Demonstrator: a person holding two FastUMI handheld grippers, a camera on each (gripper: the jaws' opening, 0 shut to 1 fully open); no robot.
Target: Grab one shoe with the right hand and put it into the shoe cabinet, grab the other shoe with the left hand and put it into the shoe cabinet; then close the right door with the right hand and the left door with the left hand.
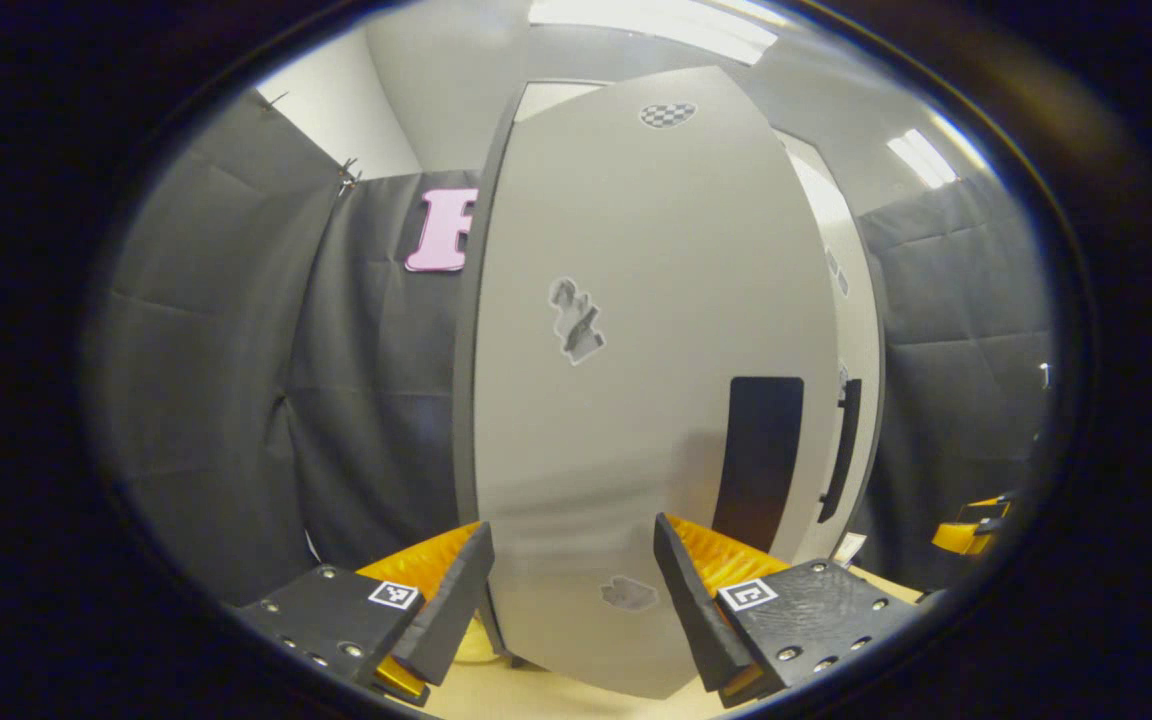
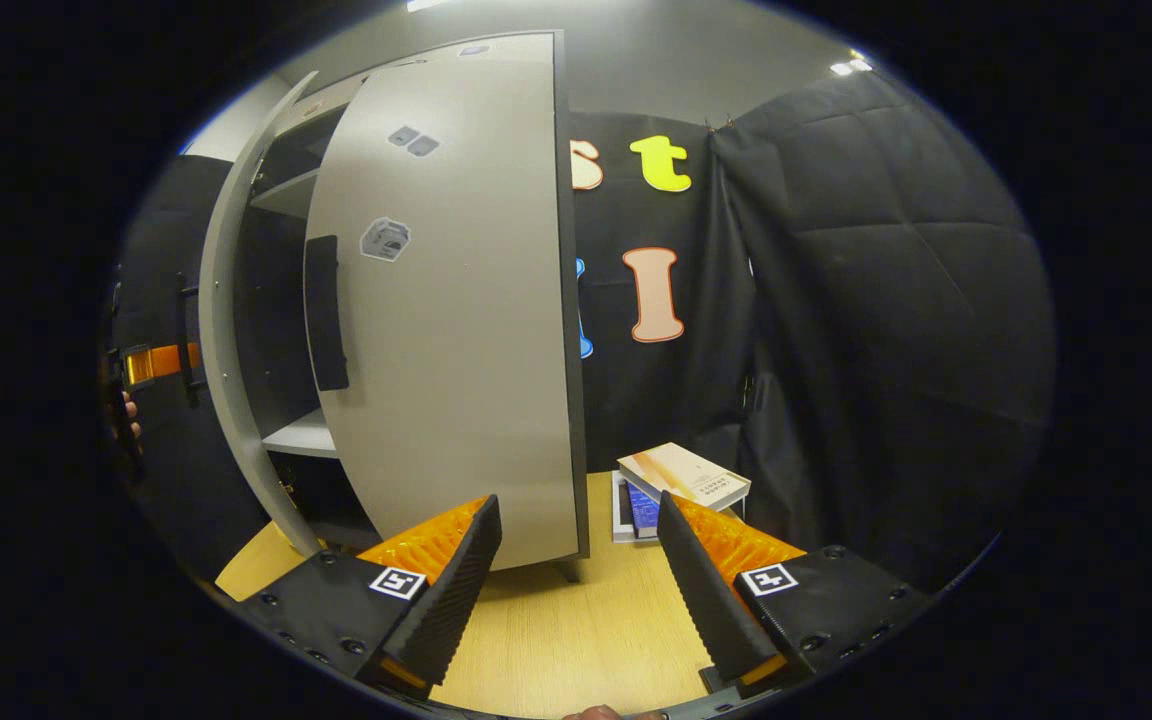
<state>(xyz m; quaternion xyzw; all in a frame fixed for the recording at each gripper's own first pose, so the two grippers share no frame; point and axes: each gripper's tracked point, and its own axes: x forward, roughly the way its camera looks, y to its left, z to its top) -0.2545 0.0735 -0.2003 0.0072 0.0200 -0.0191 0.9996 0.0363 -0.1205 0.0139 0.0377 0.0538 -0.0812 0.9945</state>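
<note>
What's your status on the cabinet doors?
Both tools open, holding nothing. Left tool faces the grey left door. Grey right door still ajar. Books beside cabinet, clear.

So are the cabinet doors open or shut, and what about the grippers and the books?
Left door: partly open.
Right door: ajar, shelves showing behind it.
Left hand-held gripper: open, holding nothing.
Right hand-held gripper: open, holding nothing.
Books: stacked flat on the floor, closed.

Smooth matt door (image 1: 636,400), light wood-grain floor (image 2: 576,630), quilted cloth wall (image 2: 886,300).
</note>
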